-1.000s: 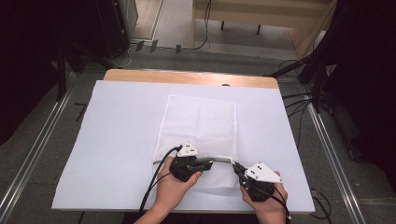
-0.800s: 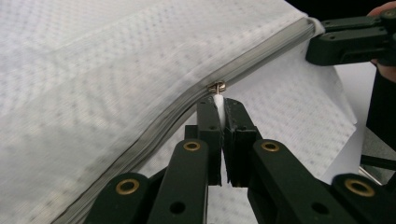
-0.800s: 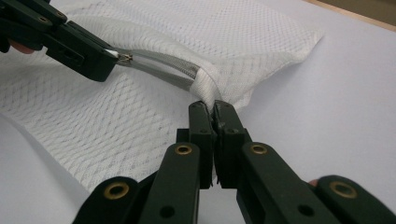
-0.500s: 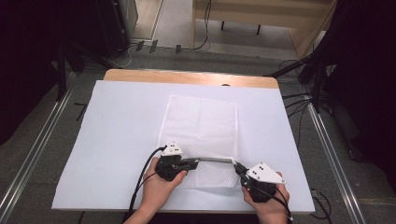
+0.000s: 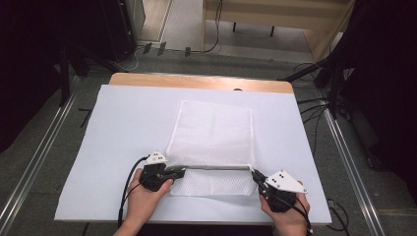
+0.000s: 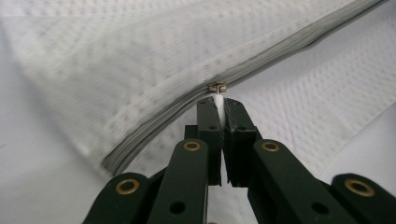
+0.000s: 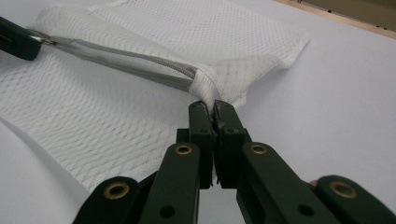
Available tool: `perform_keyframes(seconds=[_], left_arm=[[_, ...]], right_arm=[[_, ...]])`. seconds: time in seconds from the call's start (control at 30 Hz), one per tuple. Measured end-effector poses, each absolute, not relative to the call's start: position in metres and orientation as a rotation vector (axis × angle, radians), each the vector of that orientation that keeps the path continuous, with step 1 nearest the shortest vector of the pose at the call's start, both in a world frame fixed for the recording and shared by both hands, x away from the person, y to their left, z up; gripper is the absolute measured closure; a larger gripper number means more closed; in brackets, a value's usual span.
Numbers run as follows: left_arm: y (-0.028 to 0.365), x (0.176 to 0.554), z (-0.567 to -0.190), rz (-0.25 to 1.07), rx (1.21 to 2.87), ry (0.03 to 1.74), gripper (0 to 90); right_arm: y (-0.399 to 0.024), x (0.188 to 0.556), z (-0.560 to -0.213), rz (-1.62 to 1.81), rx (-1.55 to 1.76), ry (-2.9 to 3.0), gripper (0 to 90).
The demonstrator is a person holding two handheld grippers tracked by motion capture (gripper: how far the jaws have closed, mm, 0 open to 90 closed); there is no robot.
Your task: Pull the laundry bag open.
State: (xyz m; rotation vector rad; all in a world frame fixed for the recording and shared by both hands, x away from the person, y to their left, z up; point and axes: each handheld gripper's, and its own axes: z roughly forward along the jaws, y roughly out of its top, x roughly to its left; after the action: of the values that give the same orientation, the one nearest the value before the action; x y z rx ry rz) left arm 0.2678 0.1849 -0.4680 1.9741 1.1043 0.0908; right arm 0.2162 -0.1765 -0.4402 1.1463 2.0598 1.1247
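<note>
A white mesh bag (image 5: 211, 130) lies flat on the white sheet, its grey zipper (image 5: 216, 167) running across near the front end. My left gripper (image 5: 181, 172) is at the zipper's left end, shut on the small metal zipper pull (image 6: 217, 87); in the left gripper view its jaws (image 6: 218, 103) pinch the white tab under the slider. My right gripper (image 5: 255, 173) is shut on the bag's corner (image 7: 208, 88) at the zipper's right end (image 7: 211, 108). The zipper (image 7: 135, 63) stretches taut between the two grippers, and the left gripper's jaw tip (image 7: 16, 39) shows far off.
The white sheet (image 5: 123, 123) covers most of the table; a strip of wooden tabletop (image 5: 196, 81) shows at the far edge. Cables (image 5: 129, 182) trail from both grippers towards the front. Metal rails and dark stands flank the table on the floor.
My left gripper has slid to the left along the zipper with the pull in it, so the grey stretch between the grippers is longer. The right gripper has stayed at the bag's corner.
</note>
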Motion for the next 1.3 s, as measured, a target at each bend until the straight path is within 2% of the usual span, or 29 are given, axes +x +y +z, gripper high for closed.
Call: perform_keyframes(seconds=[0.47,0.83,0.87,0.9,1.0,1.1,1.3], left_arm=[[0.223,0.260,-0.469,0.118,1.981,1.164,88.0],[0.226,0.255,-0.471,0.119,1.965,1.151,86.7],[0.229,0.254,-0.471,0.125,1.941,1.144,81.3],[0.231,0.253,-0.470,0.138,1.903,1.141,71.7],[0.237,0.248,-0.463,0.181,1.833,1.114,50.9],[0.242,0.242,-0.458,0.218,1.809,1.063,44.0],[0.252,0.236,-0.455,0.286,1.801,1.087,24.7]], right_arm=[[-0.188,0.219,-0.440,1.103,1.186,2.030,88.8],[-0.190,0.221,-0.440,1.120,1.190,2.051,88.6],[-0.190,0.221,-0.441,1.129,1.196,2.063,88.2],[-0.191,0.221,-0.442,1.148,1.204,2.066,87.0],[-0.194,0.221,-0.444,1.217,1.226,2.074,73.2],[-0.197,0.223,-0.443,1.303,1.216,2.058,58.1],[-0.204,0.227,-0.443,1.282,1.238,2.011,42.7]])
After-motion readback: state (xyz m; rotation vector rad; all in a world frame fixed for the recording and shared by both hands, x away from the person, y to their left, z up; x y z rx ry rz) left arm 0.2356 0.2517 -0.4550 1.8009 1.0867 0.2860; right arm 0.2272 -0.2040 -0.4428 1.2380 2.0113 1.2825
